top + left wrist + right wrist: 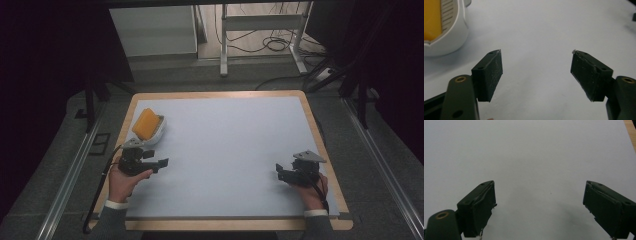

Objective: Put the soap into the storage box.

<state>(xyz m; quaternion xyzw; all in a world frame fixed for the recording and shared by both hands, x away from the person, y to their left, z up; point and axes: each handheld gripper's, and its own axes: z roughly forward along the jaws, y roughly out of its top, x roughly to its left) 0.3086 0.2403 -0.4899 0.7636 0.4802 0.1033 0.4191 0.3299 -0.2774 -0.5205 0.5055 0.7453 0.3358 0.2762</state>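
Note:
A yellow sponge (146, 123) rests in a white holder (156, 133) at the table's left side. In the left gripper view the sponge (431, 20) and the white holder (451, 37) sit at the upper left. My left gripper (161, 163) stands open just in front of the holder, and its jaws (536, 72) are wide apart with nothing between them. My right gripper (279, 171) is near the table's right edge, open over bare mat (539, 207), holding nothing.
A pale grey mat (225, 150) covers the wooden table (320, 135). Beyond the far edge stand a white desk frame (260, 25), floor cables (272, 45) and dark stands (360, 85). Metal rails (70, 175) run along both sides.

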